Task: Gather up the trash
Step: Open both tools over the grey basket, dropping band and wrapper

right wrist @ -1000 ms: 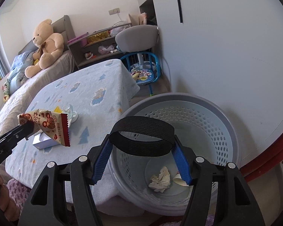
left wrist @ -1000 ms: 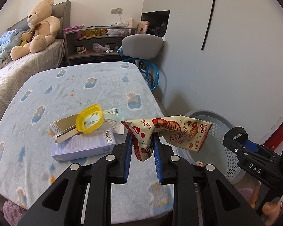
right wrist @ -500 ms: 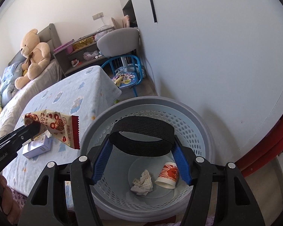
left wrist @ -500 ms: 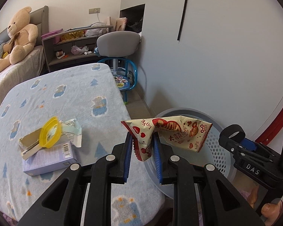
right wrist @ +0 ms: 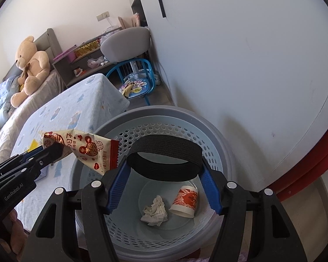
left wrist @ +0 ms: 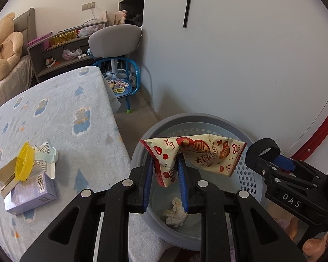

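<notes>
My left gripper [left wrist: 165,166] is shut on a red and cream snack wrapper [left wrist: 199,155] and holds it over the rim of the grey perforated basket [left wrist: 249,174]. The wrapper [right wrist: 85,148] also shows in the right wrist view, at the basket's [right wrist: 164,118] left rim. My right gripper [right wrist: 164,168] is held wide with a black elastic band [right wrist: 166,152] stretched around its fingertips, above the basket. A crumpled tissue [right wrist: 155,211] and a paper cup [right wrist: 184,200] lie in the basket.
On the blue blanket-covered table [left wrist: 65,113] lie a purple box [left wrist: 30,192], a yellow ring [left wrist: 24,163] and crumpled paper [left wrist: 46,155]. A small blue chair [left wrist: 120,83] stands past the table. A white wall [left wrist: 251,65] is behind the basket.
My left gripper has carried the wrapper right, from above the table to over the basket. My right gripper has moved over the basket; the cup inside has come into view.
</notes>
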A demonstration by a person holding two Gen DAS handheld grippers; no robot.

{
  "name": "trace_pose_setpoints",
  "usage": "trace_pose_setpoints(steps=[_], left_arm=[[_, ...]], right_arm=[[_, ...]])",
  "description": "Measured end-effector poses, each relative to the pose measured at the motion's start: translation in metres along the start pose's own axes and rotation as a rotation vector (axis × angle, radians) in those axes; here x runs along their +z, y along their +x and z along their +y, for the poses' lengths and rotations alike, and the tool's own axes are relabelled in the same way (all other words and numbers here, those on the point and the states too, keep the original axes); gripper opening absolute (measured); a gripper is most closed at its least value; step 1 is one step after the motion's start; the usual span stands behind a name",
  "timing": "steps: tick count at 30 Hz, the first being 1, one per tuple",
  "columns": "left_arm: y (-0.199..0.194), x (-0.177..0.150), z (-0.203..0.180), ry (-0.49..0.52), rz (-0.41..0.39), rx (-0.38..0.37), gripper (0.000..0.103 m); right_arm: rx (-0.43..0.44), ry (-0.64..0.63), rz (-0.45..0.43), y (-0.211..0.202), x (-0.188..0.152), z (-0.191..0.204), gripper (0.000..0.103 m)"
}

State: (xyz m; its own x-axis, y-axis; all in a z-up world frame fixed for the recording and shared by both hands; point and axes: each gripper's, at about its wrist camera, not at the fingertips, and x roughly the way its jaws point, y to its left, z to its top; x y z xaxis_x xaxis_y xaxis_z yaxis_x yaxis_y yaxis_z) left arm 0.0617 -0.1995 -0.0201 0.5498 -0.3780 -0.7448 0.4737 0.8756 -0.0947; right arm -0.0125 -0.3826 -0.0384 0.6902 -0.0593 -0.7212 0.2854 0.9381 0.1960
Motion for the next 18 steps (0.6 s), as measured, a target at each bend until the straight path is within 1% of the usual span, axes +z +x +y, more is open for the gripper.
trace_pose_setpoints(steps=[4, 6, 7, 8, 10, 11, 13, 18], left_arm=[[0.0074, -0.0002, -0.0014, 0.000, 0.014, -0.008, 0.022], [0.0090, -0.0005, -0.0028, -0.005, 0.017, -0.014, 0.024], [0.0090, -0.0005, -0.0027, -0.007, 0.017, -0.018, 0.029], [0.0085, -0.0008, -0.0031, -0.009, 0.015, -0.019, 0.032], [0.0074, -0.0011, -0.0047, -0.007, 0.009, -0.017, 0.037], [0.0066, -0.0014, -0.0050, -0.006, 0.007, -0.013, 0.043], [0.0056, -0.0017, -0.0057, -0.008, 0.004, -0.007, 0.052], [0.0032, -0.0027, -0.0056, -0.012, 0.002, -0.001, 0.053]], right_arm=[[-0.010, 0.002, 0.012, 0.0035, -0.0016, -0.0024, 0.062], [-0.015, 0.004, 0.016, 0.0035, -0.0027, -0.0042, 0.063], [-0.016, 0.005, 0.016, 0.0031, -0.0033, -0.0049, 0.066], [-0.014, 0.008, 0.014, 0.0024, -0.0042, -0.0054, 0.071], [-0.014, 0.013, 0.003, 0.0001, -0.0044, -0.0069, 0.076], [-0.015, 0.013, -0.002, -0.0005, -0.0044, -0.0075, 0.077], [-0.019, 0.014, -0.006, -0.0023, -0.0041, -0.0079, 0.077], [-0.018, 0.019, -0.001, -0.0013, -0.0052, -0.0085, 0.077]])
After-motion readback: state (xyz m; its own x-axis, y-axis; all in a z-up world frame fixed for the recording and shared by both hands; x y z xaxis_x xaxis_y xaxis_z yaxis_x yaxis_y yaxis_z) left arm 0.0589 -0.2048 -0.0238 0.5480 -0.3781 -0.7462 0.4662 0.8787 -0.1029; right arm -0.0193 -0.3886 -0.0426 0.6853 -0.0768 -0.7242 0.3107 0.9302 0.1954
